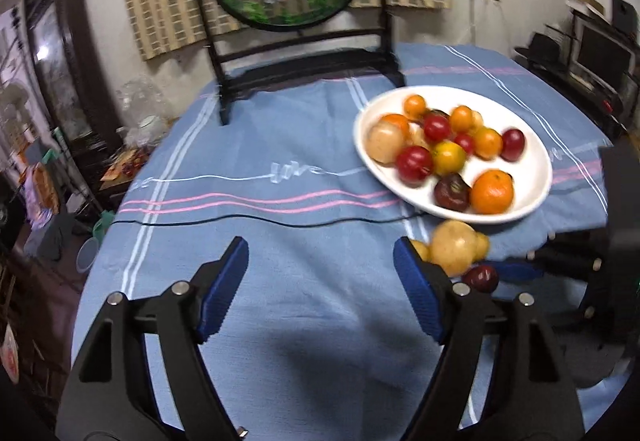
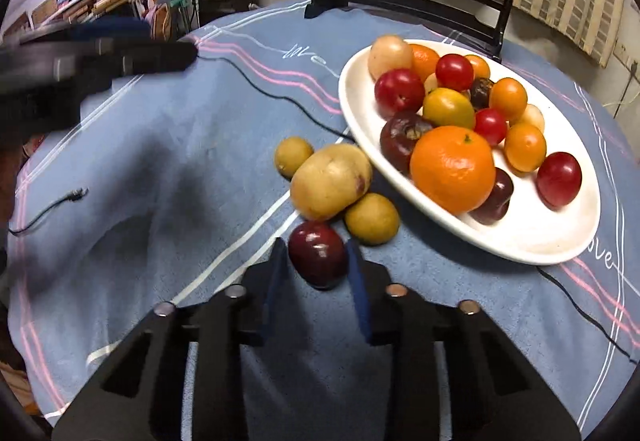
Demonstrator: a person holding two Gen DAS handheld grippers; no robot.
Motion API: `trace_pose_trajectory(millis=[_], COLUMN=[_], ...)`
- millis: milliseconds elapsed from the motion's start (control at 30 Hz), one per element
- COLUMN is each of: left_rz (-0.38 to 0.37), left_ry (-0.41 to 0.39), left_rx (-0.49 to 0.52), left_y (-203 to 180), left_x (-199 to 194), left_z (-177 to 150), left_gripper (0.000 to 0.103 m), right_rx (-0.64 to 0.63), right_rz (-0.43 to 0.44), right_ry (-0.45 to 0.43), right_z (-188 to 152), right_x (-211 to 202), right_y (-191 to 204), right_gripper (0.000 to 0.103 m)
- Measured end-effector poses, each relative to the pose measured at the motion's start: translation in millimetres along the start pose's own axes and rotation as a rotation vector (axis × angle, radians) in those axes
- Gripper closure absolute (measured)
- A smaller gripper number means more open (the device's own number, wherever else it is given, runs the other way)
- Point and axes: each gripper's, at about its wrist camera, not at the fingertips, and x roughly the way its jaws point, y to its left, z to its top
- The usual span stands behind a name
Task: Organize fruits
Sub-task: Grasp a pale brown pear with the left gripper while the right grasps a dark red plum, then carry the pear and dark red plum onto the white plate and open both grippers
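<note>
On the blue striped cloth tabletop (image 2: 168, 177) | oval white plate (image 2: 532, 241) heaped with mixed fruit | beside its rim: tan potato (image 2: 330, 181), two small yellow-green fruits | right gripper (image 2: 318, 261) jaws narrow, flanking dark red plum (image 2: 317, 254) on the cloth | left gripper (image 1: 320, 289) jaws wide, holding nothing

"love" on tablecloth (image 2: 600, 261)

Blue striped tablecloth (image 2: 160, 169) bears a white plate (image 2: 532, 237), loose fruit (image 2: 330, 181), black cable (image 2: 280, 97).
</note>
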Motion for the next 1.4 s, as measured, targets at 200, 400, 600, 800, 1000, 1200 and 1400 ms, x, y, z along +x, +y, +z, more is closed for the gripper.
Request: trace_pose_trajectory(millis=[200,400,600,800,1000,1200,1400], left_rz=[-0.116,-0.241,-0.389,-0.477,-0.438,-0.437,-0.346], left_ry=[-0.015,-0.059,0.037,0.048,0.050,0.035,0.076], left_rx=[0.214,0.373,0.363,0.260,0.352,0.322,0.309], left_y=[-48,-74,-81,-62,-74,-73,-82], left_x=[8,22,59,60,29,-4,7], left_z=[-11,-11,-2,2,-24,-38,-48], left_gripper=[0.026,0.027,0.041,0.065,0.065,0.065,0.064], right_rx=[0.017,0.078,0.111,0.131,0.133,0.114,0.094], right_rz=[0.019,0.048,0.065,0.082,0.078,0.079,0.054], right_ry=[-0.035,-0.027,-0.021,-0.025,-0.031,-0.057,-0.050], right_z=[-17,-39,-47,-52,-55,-59,-64], right_x=[-31,-43,-40,-39,-46,-67,-74], right_y=[-23,-47,-61,-69,-66,-56,-49], right_gripper=[0.073,0.074,0.074,0.074,0.074,0.073,0.073])
